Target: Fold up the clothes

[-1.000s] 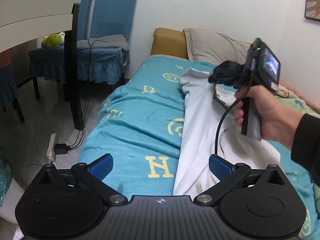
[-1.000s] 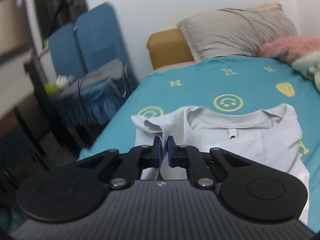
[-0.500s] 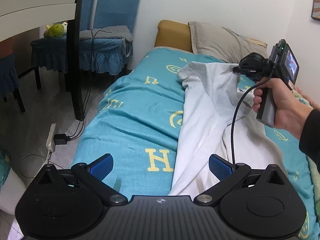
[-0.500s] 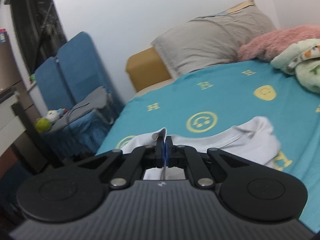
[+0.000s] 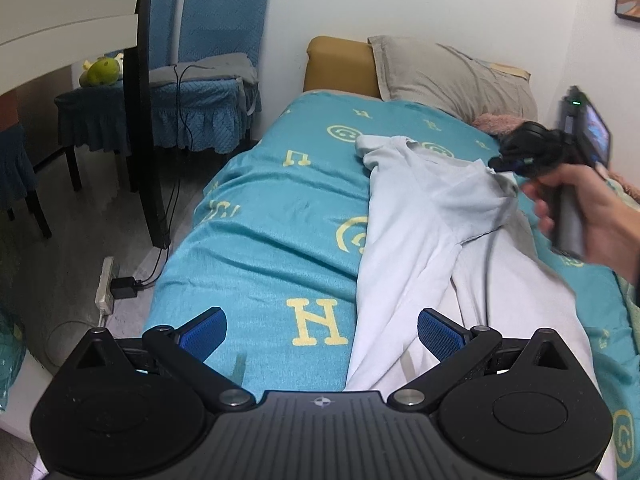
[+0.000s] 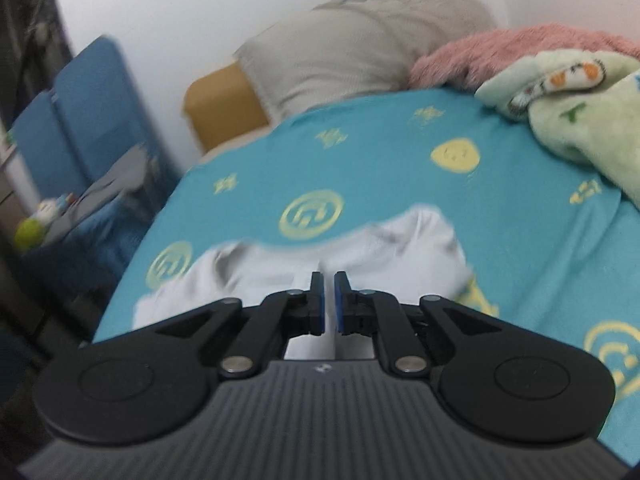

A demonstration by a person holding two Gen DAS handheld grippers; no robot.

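Note:
A white T-shirt (image 5: 416, 240) lies lengthwise on the teal bedsheet (image 5: 280, 216), partly folded over itself. My left gripper (image 5: 322, 330) is open and empty, low over the shirt's near edge. My right gripper (image 5: 500, 164) is seen in the left wrist view, held in a hand, pinching a fold of the shirt lifted off the bed. In the right wrist view the right gripper (image 6: 329, 304) has its blue pads (image 6: 318, 300) almost together with white cloth between them, and the shirt's collar end (image 6: 360, 248) lies ahead.
A grey pillow (image 5: 448, 76) and tan headboard (image 5: 340, 64) are at the bed's far end. A pink blanket (image 6: 520, 52) and green blanket (image 6: 580, 112) lie to the right. Blue chairs (image 5: 208, 60), a black table leg (image 5: 144, 140) and a power strip (image 5: 106, 284) are on the left.
My right gripper has carried the pinched fold of the shirt to the right across the bed, dragging the sleeve over the body. The left gripper stayed open and nearly still.

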